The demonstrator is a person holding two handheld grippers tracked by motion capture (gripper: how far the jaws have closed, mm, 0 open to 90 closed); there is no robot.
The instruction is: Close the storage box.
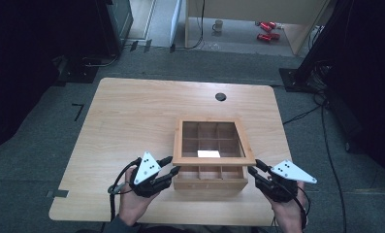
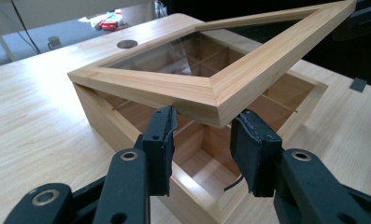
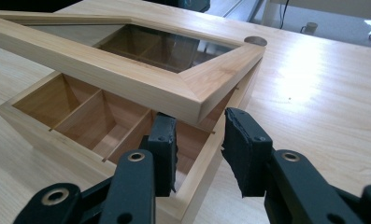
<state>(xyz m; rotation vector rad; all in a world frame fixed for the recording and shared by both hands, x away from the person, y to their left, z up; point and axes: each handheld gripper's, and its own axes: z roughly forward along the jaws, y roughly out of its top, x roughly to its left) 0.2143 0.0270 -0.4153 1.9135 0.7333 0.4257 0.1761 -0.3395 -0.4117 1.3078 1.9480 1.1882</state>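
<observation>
Flanking one light wooden compartment box [image 1: 210, 178] at 6 o'clock on the pale wooden table [image 1: 132, 111], two black grippers, left [image 1: 169, 171] and right [image 1: 253, 170], stand with jaws parted under the front corners of its one raised glass-paned wooden lid [image 1: 213, 160]. At 12 o'clock, one dark round hole [image 1: 220, 96].

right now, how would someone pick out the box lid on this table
Start at the light wooden table and find the compartmented wooden box near its front edge. The lid is the wooden frame with a glass pane, raised above the box; both grippers' open jaws sit at its front corners.
</observation>
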